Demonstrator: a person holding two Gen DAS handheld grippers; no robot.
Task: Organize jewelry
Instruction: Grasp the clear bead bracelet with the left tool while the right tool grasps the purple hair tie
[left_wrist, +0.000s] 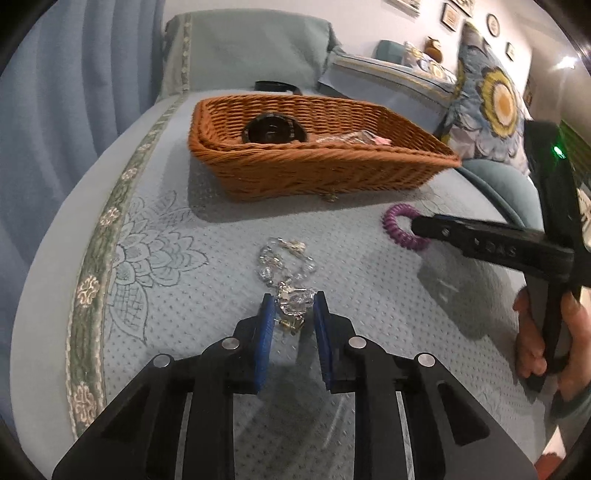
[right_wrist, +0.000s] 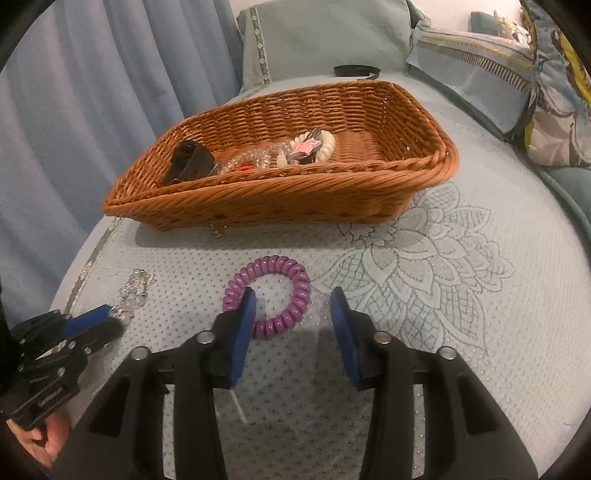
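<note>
On a pale blue quilted bed (left_wrist: 177, 206), the left hand-held gripper (left_wrist: 294, 308) pinches a silver chain (left_wrist: 286, 266); the right hand-held gripper (right_wrist: 291, 306) straddles a purple coil bracelet (right_wrist: 295, 280), jaws narrow, near a wicker basket (right_wrist: 258, 199).

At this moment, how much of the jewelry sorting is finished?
Several pieces already lie in the wicker basket. In hand: the left gripper brackets the silver chain, and the right gripper straddles one side of the purple coil bracelet. Both pieces are on the bedspread, not yet basketed.

one wicker basket (right_wrist: 280, 199), one purple coil hair tie (right_wrist: 267, 295), one silver chain (left_wrist: 286, 267), two tongs (left_wrist: 294, 308).
</note>
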